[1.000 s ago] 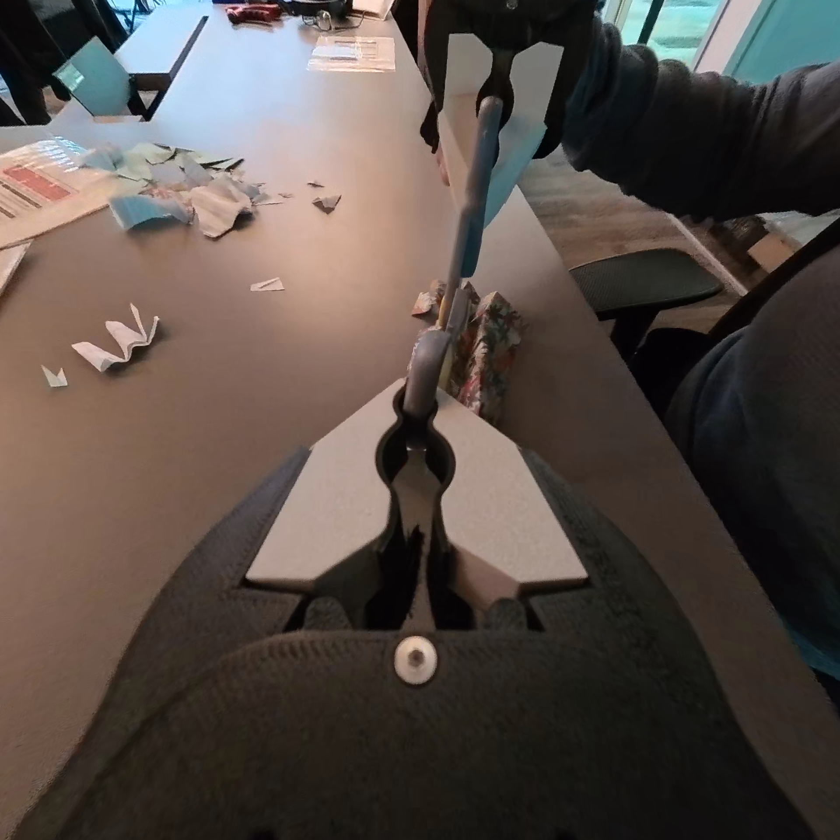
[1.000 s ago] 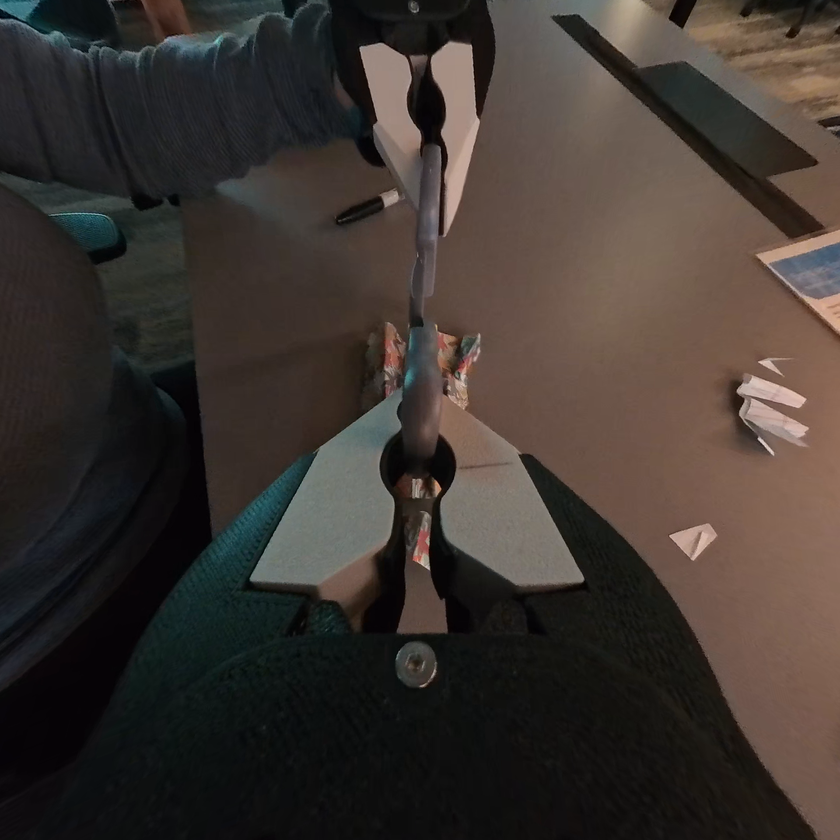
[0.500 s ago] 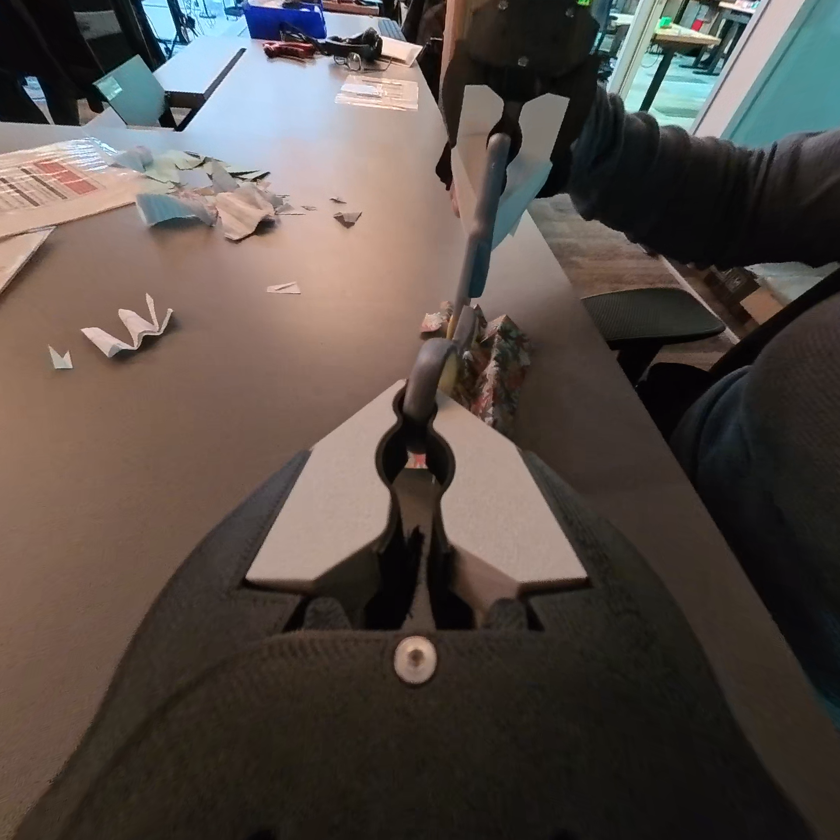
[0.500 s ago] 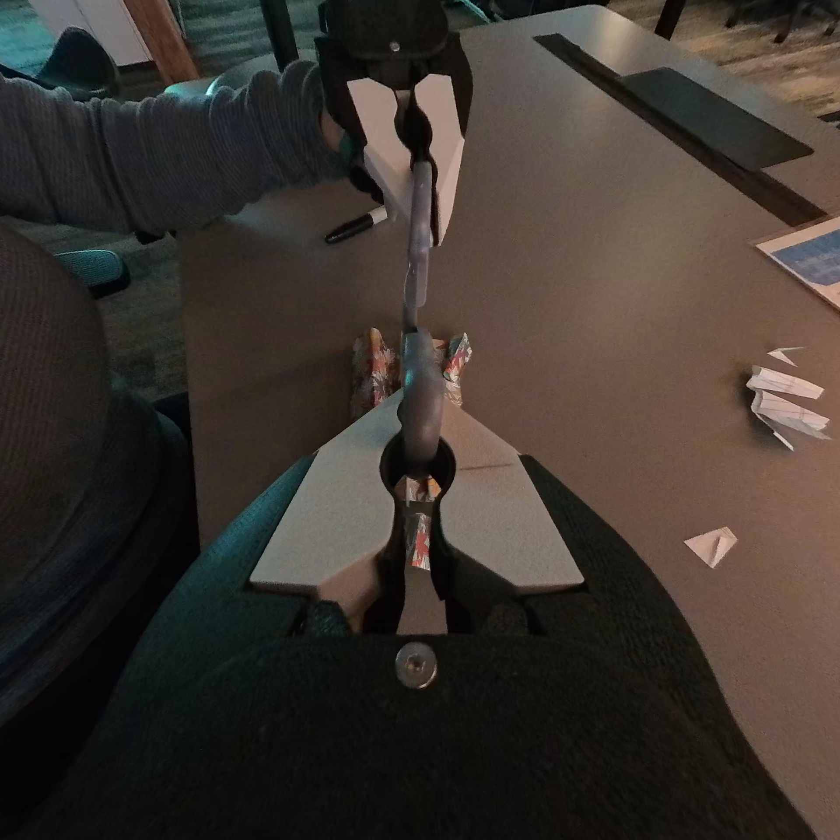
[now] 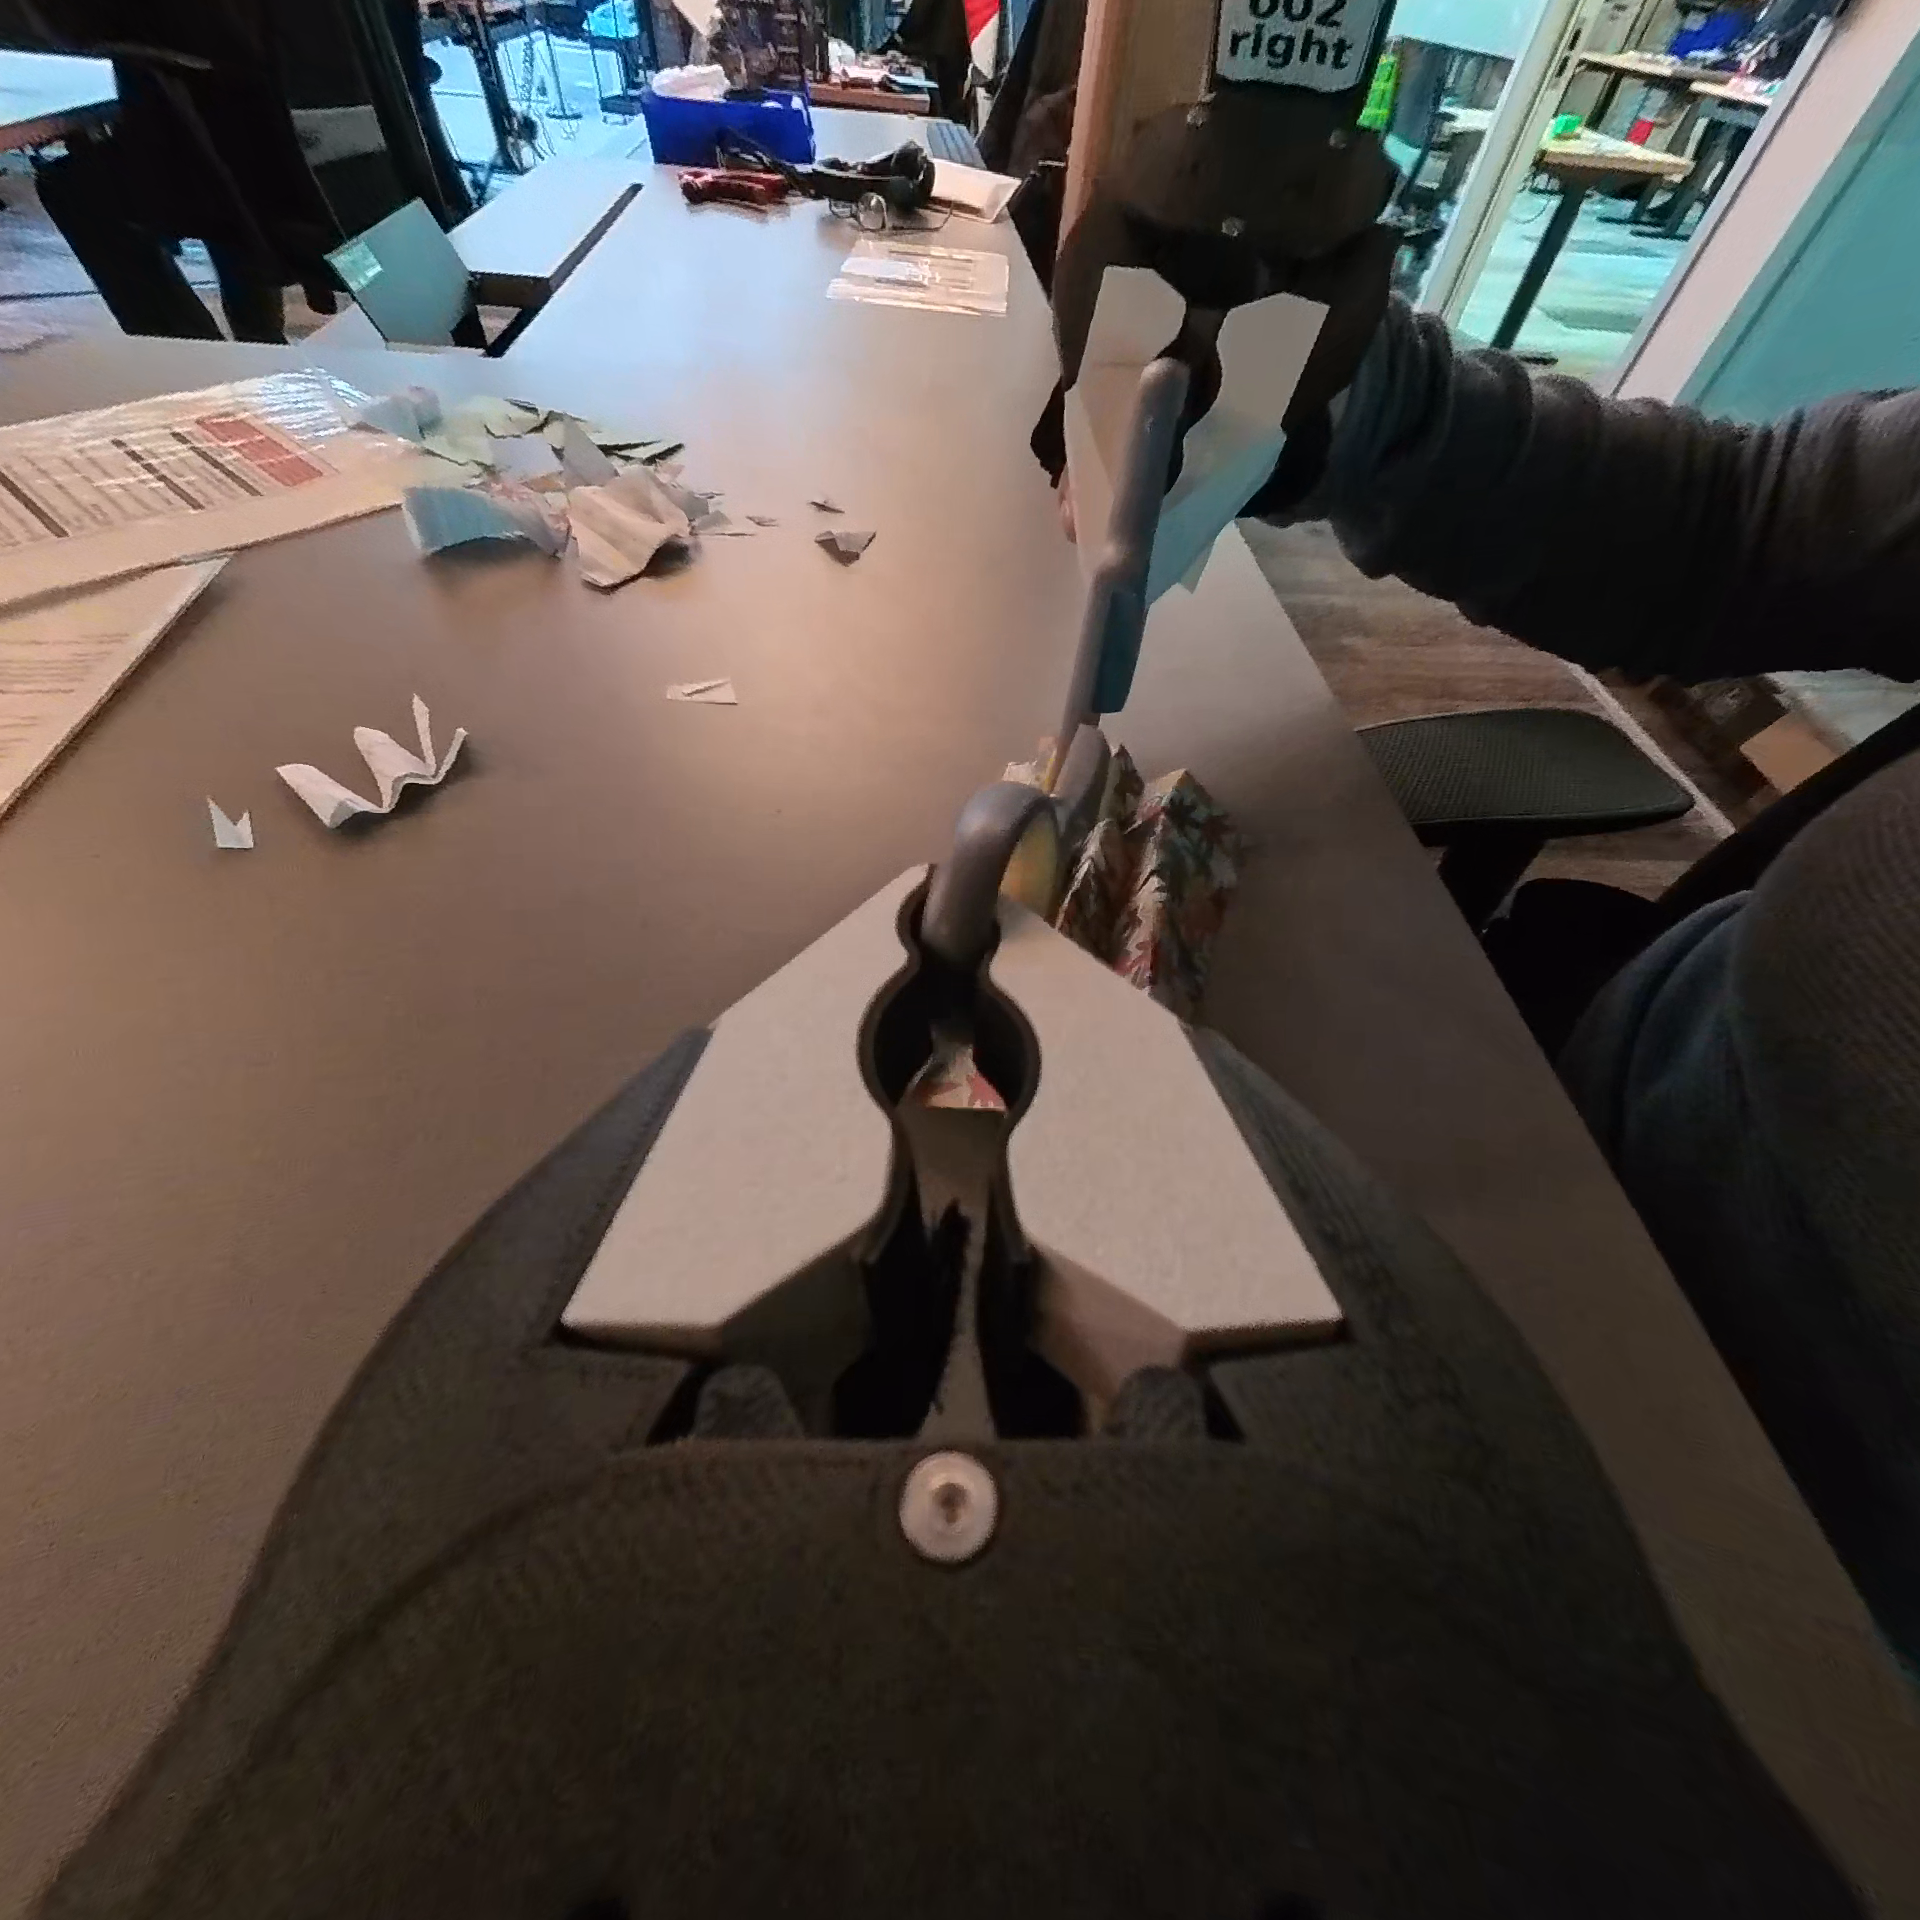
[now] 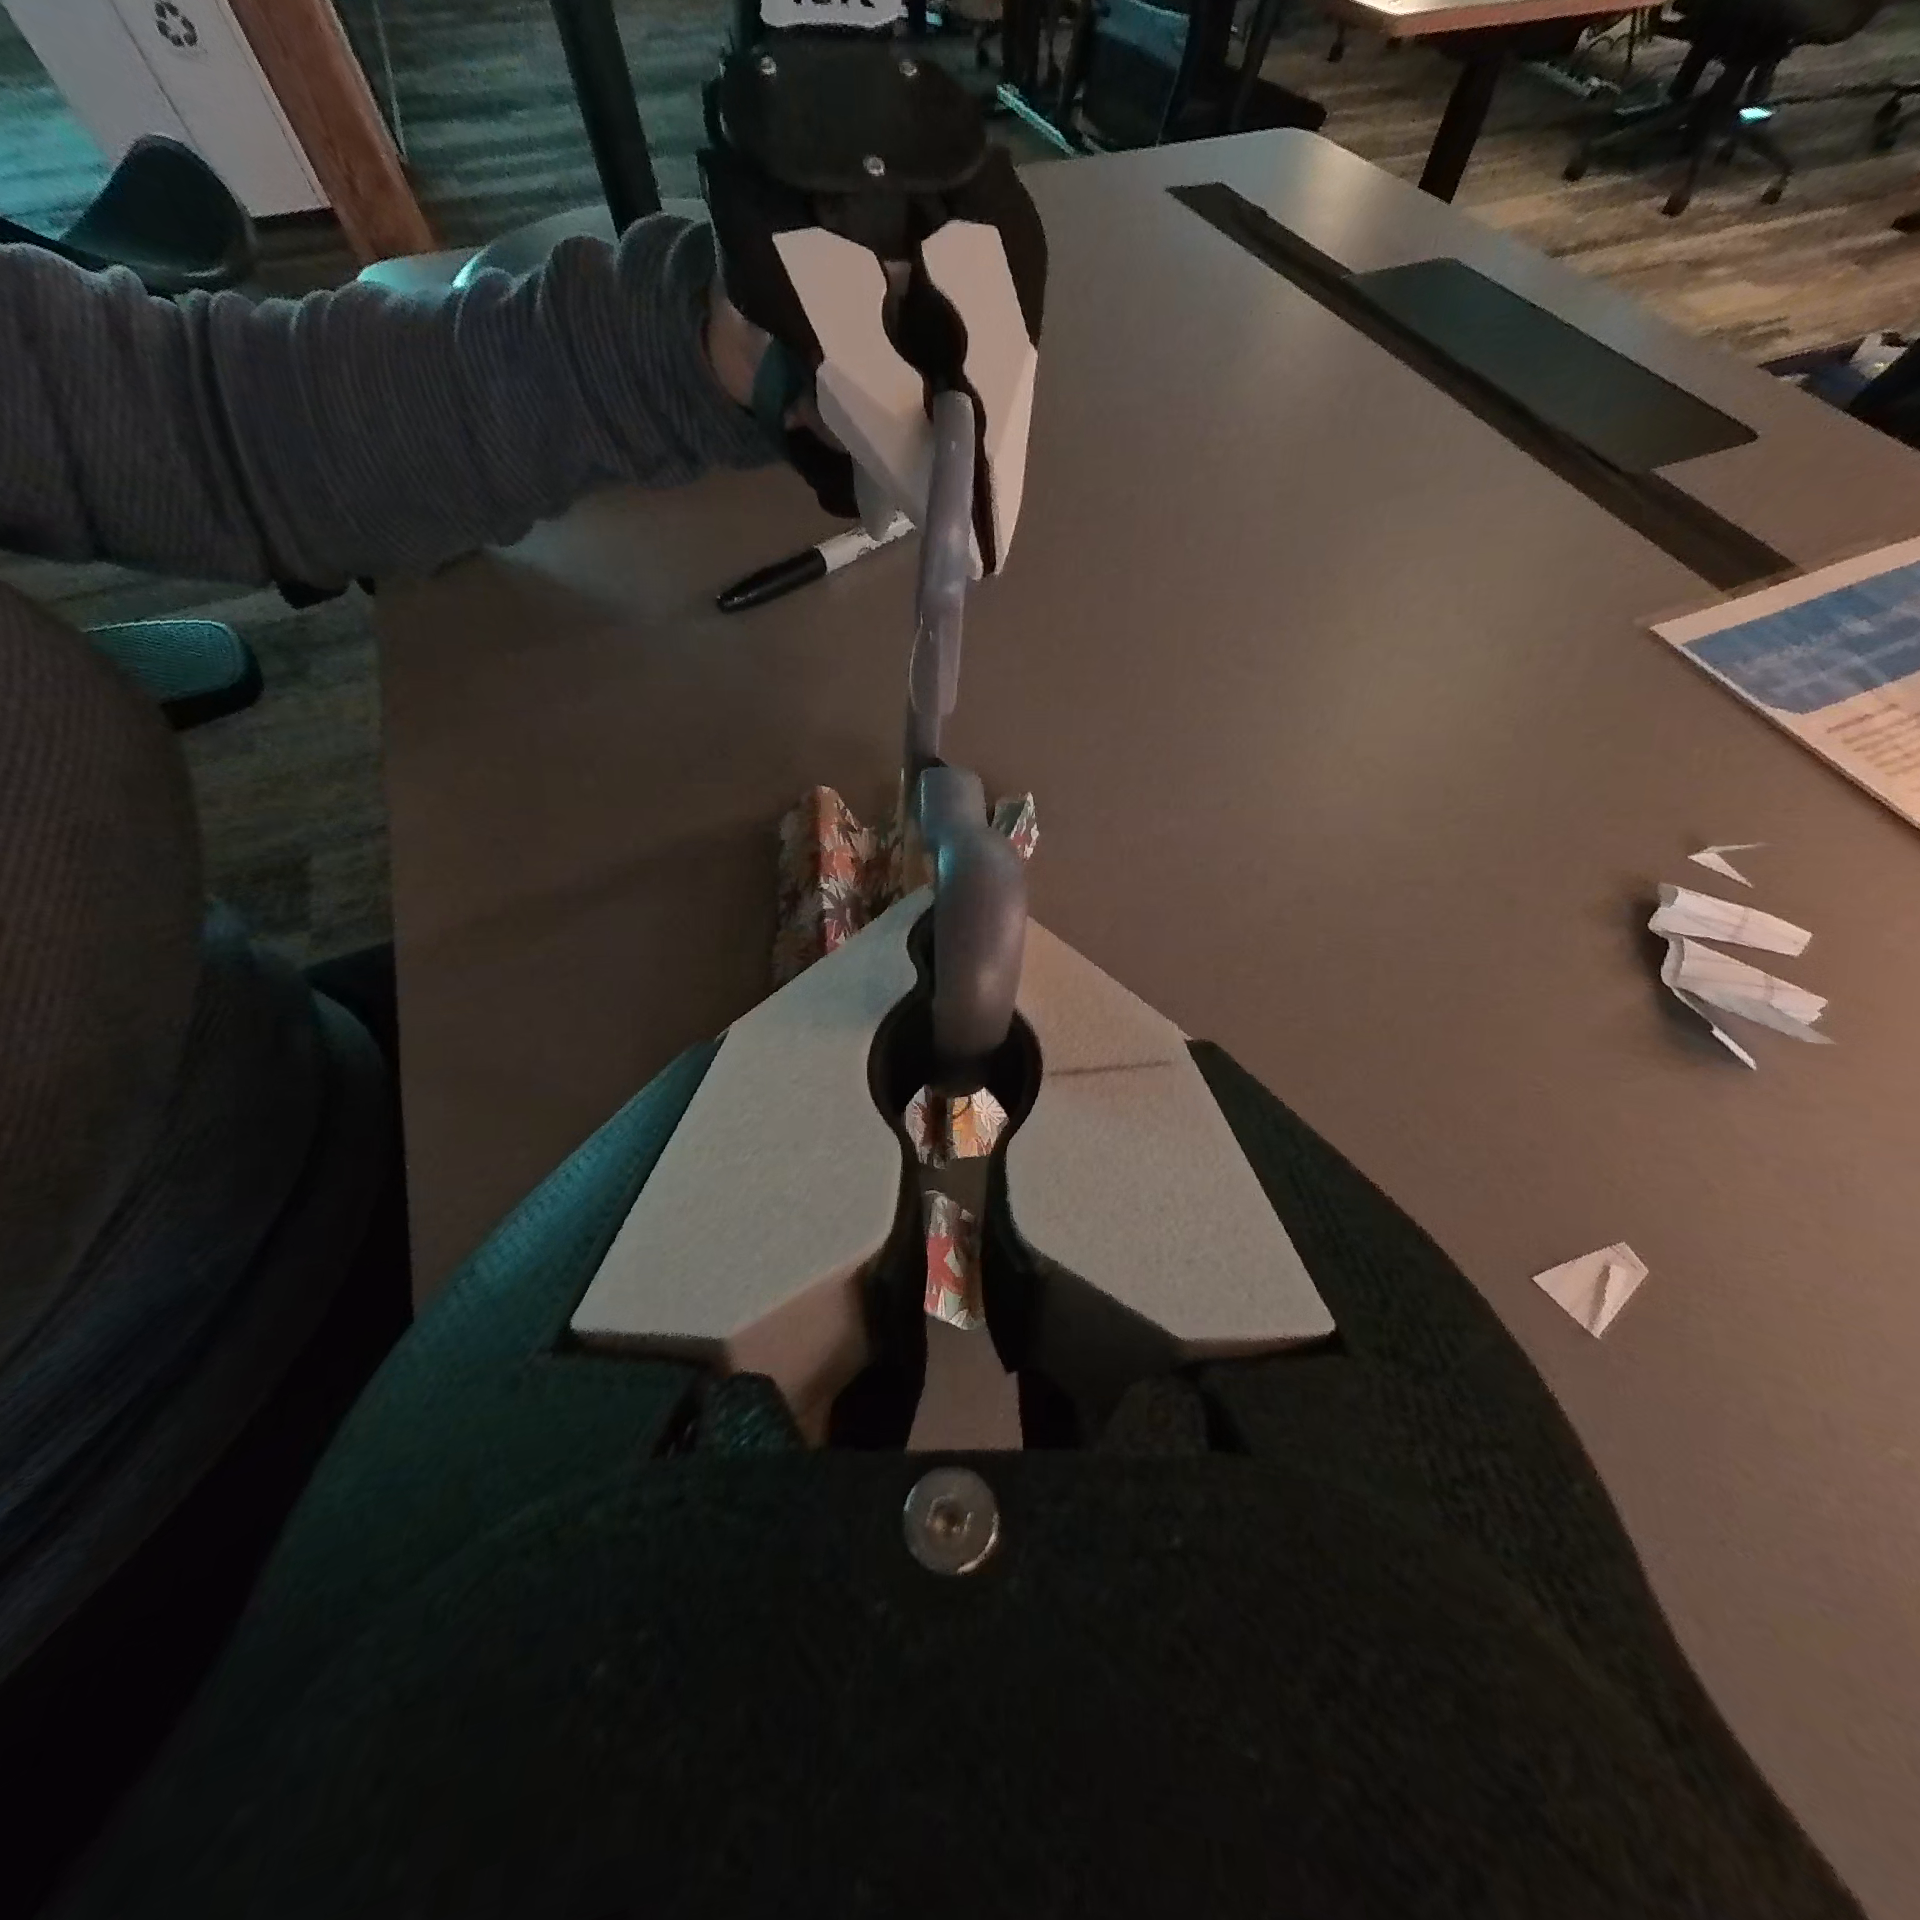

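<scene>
Both grippers grip one tool between them. It looks to be a pair of grey-blue scissors [image 5: 1117, 623] spread wide, though the pivot and blades are not clear enough to be sure. The left gripper [image 5: 961, 914] has its pale fingers [image 5: 769, 1143] closed tight, with a rounded grey handle loop pinched at the tips. The right gripper [image 6: 966, 935] is likewise closed on a loop of the same grey. In the left wrist view it shows farther off and higher, above the far edge of the tabletop [image 5: 520, 935], with a dark sleeve [image 5: 1610, 520] behind it. Since each gripper has only one end, the tool hangs as a slanting span between them, clear of the surface at both ends.

Under the middle of that span, near the tabletop's edge, a folded piece of floral-patterned paper [image 5: 1174, 894] stands on its creases. The pleats appear to be what keeps it upright. Whether the tool touches the paper I cannot tell, as the handle loop covers the meeting point. More of the floral print shows through the slot between each gripper's fingers.

Well apart on the tabletop lie a white pleated paper scrap [image 5: 374, 764], small white triangles, a heap of pale blue cuttings [image 5: 551, 499] and printed sheets [image 5: 135, 468]. A black marker [image 6: 800, 571] lies near the edge, beyond the left gripper in the right wrist view.
</scene>
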### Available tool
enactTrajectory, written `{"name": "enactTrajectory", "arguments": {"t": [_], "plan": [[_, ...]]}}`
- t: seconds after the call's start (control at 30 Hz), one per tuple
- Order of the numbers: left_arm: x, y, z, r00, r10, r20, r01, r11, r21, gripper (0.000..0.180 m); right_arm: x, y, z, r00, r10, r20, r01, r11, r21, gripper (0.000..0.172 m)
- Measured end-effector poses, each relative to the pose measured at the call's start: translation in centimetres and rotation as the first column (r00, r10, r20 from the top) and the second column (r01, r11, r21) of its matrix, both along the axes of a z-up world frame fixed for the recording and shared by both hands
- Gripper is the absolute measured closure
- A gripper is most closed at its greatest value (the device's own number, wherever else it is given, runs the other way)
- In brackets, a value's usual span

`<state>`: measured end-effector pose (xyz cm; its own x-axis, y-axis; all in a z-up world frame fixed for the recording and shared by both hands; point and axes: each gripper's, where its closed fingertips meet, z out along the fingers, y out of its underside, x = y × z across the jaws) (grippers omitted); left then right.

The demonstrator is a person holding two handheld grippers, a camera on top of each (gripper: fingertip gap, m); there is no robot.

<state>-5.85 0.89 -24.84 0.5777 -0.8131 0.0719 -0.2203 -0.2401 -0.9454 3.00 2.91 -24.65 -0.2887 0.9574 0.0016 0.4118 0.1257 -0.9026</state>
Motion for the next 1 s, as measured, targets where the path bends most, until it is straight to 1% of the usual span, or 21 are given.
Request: {"name": "enactTrajectory", "arguments": {"t": [0.1, 0.27, 0.4, 0.57, 0.63, 0.77, 1.0], "plan": [[-0.1, 0.0, -0.4, 1.0, 0.007, -0.021, -0.007, 1.0, -0.003, 0.18, -0.1, 0.0, -0.1, 1.0, -0.004, -0.001, 0.004, 1.0, 0.011, 0.172], [-0.2, -0.2, 0.4, 1.0, 0.013, -0.027, -0.013, 1.0, 0.021, 0.18, -0.2, -0.1, 0.3, 1.0, 0.001, -0.024, -0.002, 1.0, -0.007, 0.172], [-0.1, -0.3, 0.3, 0.999, 0.01, -0.04, -0.009, 1.0, 0.015, 0.18, -0.2, -0.1, 0.4, 1.0, 0.008, -0.009, -0.008, 1.0, 0.01, 0.172], [0.0, -0.6, -0.4, 0.989, -0.007, -0.15, 0.007, 1.0, -0.004, 0.18, -0.3, -0.2, -0.2, 0.997, 0.029, 0.074, -0.034, 0.997, 0.069, 0.172], [0.0, -0.6, -0.3, 0.982, -0.009, -0.188, 0.008, 1.0, -0.009, 0.18, -0.5, -0.2, 0.0, 0.995, 0.036, 0.091, -0.044, 0.996, 0.079, 0.172], [-0.1, -0.9, 0.2, 0.974, -0.021, -0.227, 0.016, 1.0, -0.025, 0.18, -0.7, -0.2, 0.5, 0.992, 0.051, 0.112, -0.061, 0.994, 0.089, 0.172], [0.3, -1.2, 0.4, 0.95, -0.045, -0.308, 0.028, 0.998, -0.06, 0.18, -0.7, -0.4, 0.4, 0.981, 0.068, 0.183, -0.091, 0.989, 0.12, 0.172]]}}
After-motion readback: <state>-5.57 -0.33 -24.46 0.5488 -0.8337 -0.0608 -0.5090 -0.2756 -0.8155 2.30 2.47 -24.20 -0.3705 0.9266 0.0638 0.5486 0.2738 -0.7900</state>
